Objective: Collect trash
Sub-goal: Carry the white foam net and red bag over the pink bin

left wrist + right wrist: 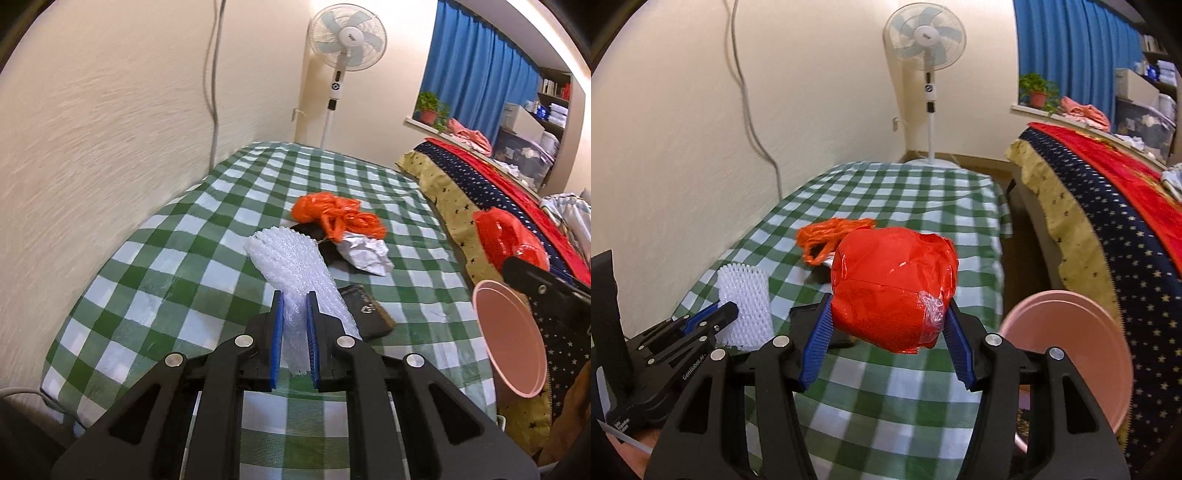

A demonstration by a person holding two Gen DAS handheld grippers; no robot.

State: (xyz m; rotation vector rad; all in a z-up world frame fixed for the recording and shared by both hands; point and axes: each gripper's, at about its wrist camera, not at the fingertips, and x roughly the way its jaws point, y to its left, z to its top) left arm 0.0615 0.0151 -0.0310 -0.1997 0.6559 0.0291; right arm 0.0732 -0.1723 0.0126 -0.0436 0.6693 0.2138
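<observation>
My left gripper [295, 301] is shut on a white foam net sleeve [291, 262], held just above the green checked tablecloth [177, 258]; the sleeve also shows in the right wrist view [744, 302]. My right gripper [888, 301] is shut on a red plastic wrapped bundle [892, 284], held over the table; the bundle also shows in the left wrist view [508, 236]. An orange plastic bag [336, 214], a crumpled white paper [365, 254] and a dark flat packet [365, 310] lie on the cloth. A pink bin [509, 339] stands at the table's right edge.
A standing fan [347, 40] is behind the table's far end. A bed with a starred navy and red blanket [480, 177] runs along the right. The wall with a hanging cable [212, 92] borders the left. The pink bin [1071, 354] sits between table and bed.
</observation>
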